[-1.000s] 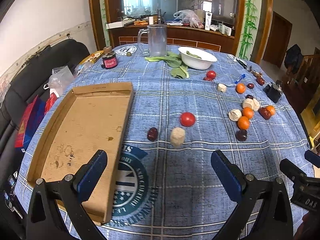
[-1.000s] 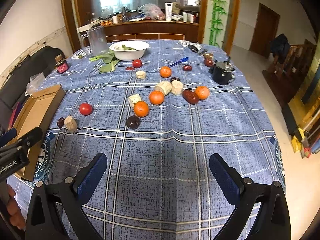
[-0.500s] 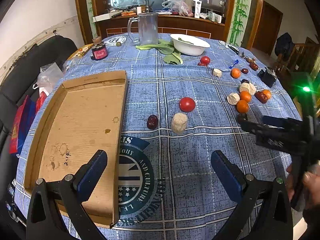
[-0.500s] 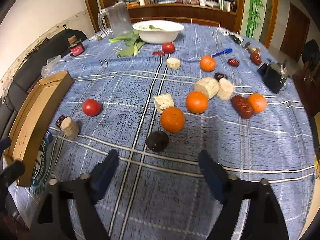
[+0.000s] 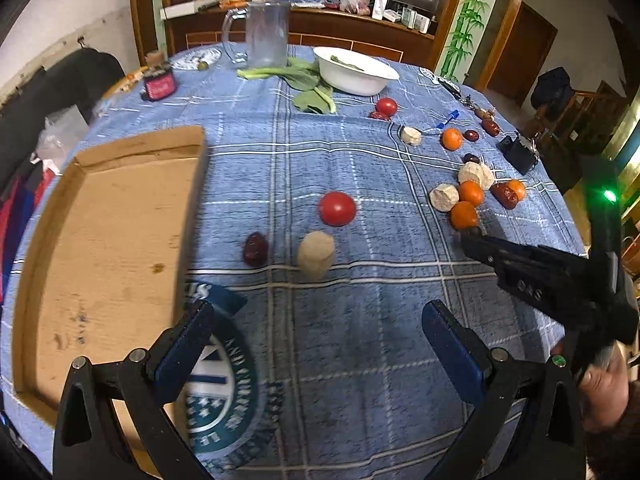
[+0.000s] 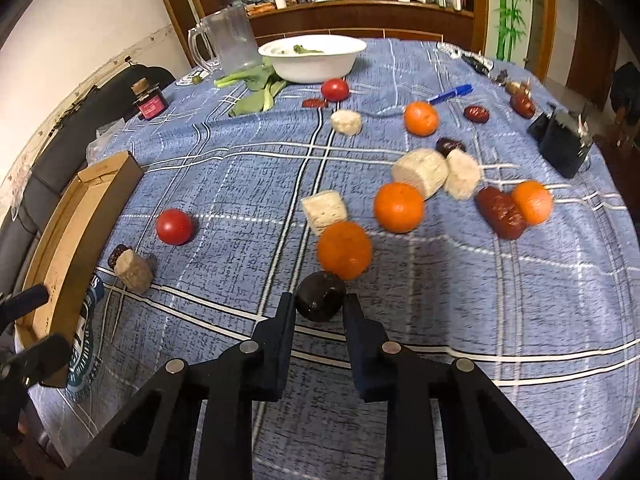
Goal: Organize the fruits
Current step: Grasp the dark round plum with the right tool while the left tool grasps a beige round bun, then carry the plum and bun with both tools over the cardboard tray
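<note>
My right gripper [image 6: 318,305] has its fingers closed in on either side of a dark round fruit [image 6: 321,296] on the blue plaid tablecloth, touching or almost touching it. An orange [image 6: 344,250] sits just behind it. More oranges [image 6: 398,207], pale chunks [image 6: 325,211] and dark red dates [image 6: 500,212] lie beyond. My left gripper [image 5: 316,344] is open and empty above the cloth. Ahead of it lie a tomato [image 5: 337,208], a pale chunk [image 5: 316,255] and a dark date [image 5: 255,249]. The cardboard tray [image 5: 100,240] lies empty at the left.
A white bowl [image 5: 354,74], leafy greens [image 5: 308,88], a clear jug [image 5: 266,32] and a small jar [image 5: 160,84] stand at the far side. A black object [image 6: 564,144] sits at the right. The right gripper's body [image 5: 540,276] crosses the left wrist view.
My right gripper has moved forward and down to the dark round fruit and its fingers have narrowed from wide open to around it. The left gripper has drifted slightly forward.
</note>
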